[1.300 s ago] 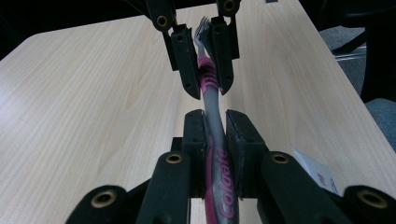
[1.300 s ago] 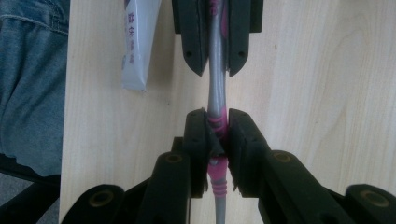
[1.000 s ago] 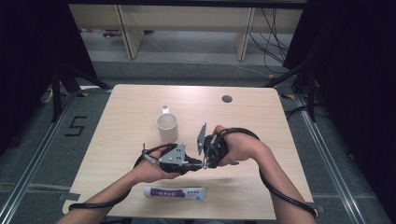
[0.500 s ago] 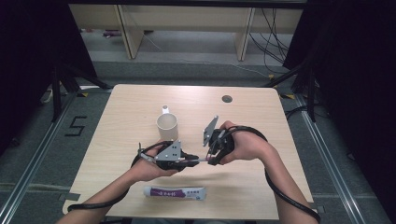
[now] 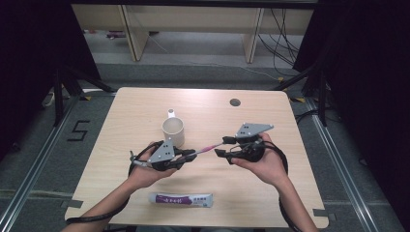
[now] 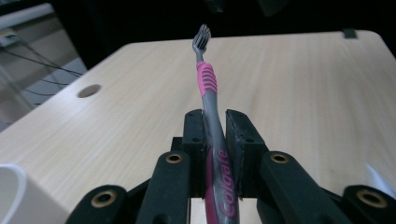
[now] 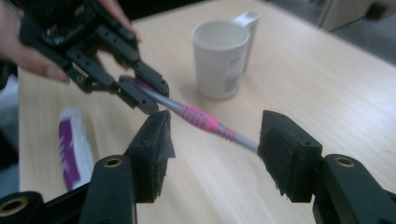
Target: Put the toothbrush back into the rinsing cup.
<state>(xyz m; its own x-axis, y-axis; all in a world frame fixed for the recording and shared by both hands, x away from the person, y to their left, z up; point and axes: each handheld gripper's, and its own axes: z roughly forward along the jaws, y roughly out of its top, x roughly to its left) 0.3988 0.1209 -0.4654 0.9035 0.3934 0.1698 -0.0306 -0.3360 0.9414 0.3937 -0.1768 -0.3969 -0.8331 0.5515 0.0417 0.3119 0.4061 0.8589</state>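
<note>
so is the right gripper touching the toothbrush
Apart. In the right gripper view the right gripper has just opened, and the toothbrush lies beyond its pads.

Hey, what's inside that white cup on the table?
The white cup looks empty as far as the right gripper view shows: bare pale inner wall below the rim. Its bottom is hidden by the near wall, so something small lying there cannot be ruled out.
</note>
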